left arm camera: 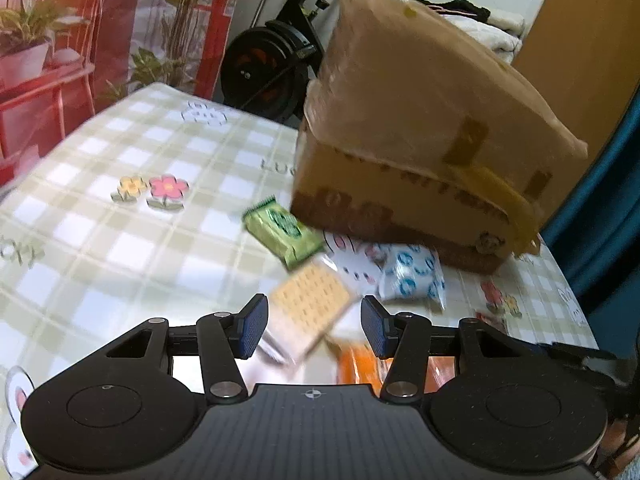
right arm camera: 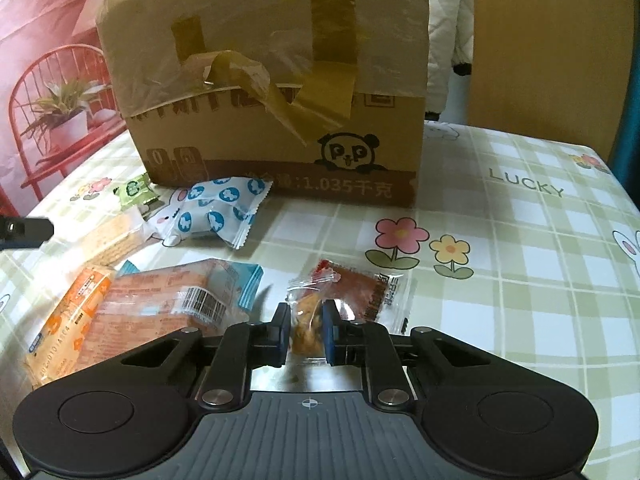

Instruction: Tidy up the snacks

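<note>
A taped cardboard box (right arm camera: 272, 92) stands on the checked tablecloth (right arm camera: 500, 248); it also shows in the left wrist view (left arm camera: 420, 152). Snack packets lie in front of it: a green one (left arm camera: 282, 232), a blue-and-white one (right arm camera: 218, 210), a cracker pack (left arm camera: 312, 308) and orange packs (right arm camera: 132, 304). My right gripper (right arm camera: 306, 328) is shut on a small clear packet of yellow-brown snack (right arm camera: 306, 332), beside a red-brown packet (right arm camera: 368, 292). My left gripper (left arm camera: 314, 326) is open above the cracker pack, which lies between its blue pads (left arm camera: 252, 330).
An exercise bike (left arm camera: 272, 60) and a red floral backdrop (left arm camera: 80, 40) stand behind the table. The table's far right edge (right arm camera: 616, 184) meets a wooden panel (right arm camera: 548, 48). The left gripper's tip (right arm camera: 24, 230) shows at the left edge of the right wrist view.
</note>
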